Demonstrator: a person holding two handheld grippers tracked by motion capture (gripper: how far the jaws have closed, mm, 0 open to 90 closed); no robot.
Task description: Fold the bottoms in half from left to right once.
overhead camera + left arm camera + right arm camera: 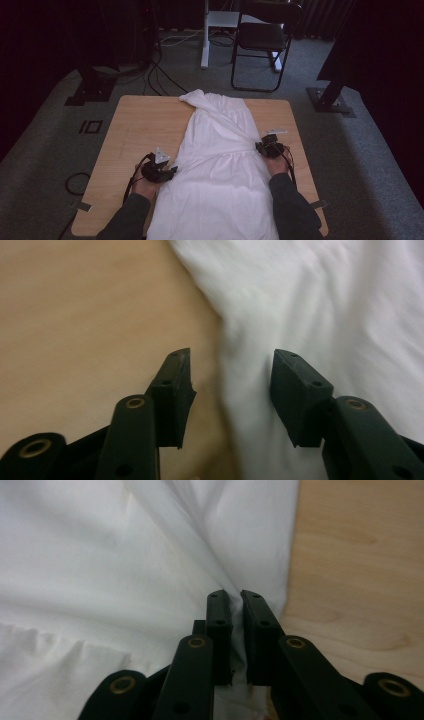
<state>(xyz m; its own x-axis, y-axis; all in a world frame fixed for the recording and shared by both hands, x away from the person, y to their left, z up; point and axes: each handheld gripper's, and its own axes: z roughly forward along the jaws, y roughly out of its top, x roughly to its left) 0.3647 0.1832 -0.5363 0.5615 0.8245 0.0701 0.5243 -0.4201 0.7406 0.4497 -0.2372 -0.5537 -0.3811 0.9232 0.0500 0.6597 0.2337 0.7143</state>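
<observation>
A white dress (220, 165) lies lengthwise down the middle of the wooden table (145, 125), its top bunched at the far edge. My left gripper (172, 171) rests at the dress's left edge near the waist. In the left gripper view its jaws stand open, straddling the cloth's edge (235, 390), and the pads do not press it. My right gripper (260, 146) is at the dress's right edge by the waist seam. The right gripper view has that gripper (237, 596) pinched on a fold of the white fabric (150, 570).
A black chair (262, 40) and a white table leg (205, 35) stand on the carpet beyond the table. Dark stand bases (90, 90) and cables lie at the far left, another base (330, 100) at the far right. Bare wood flanks the dress.
</observation>
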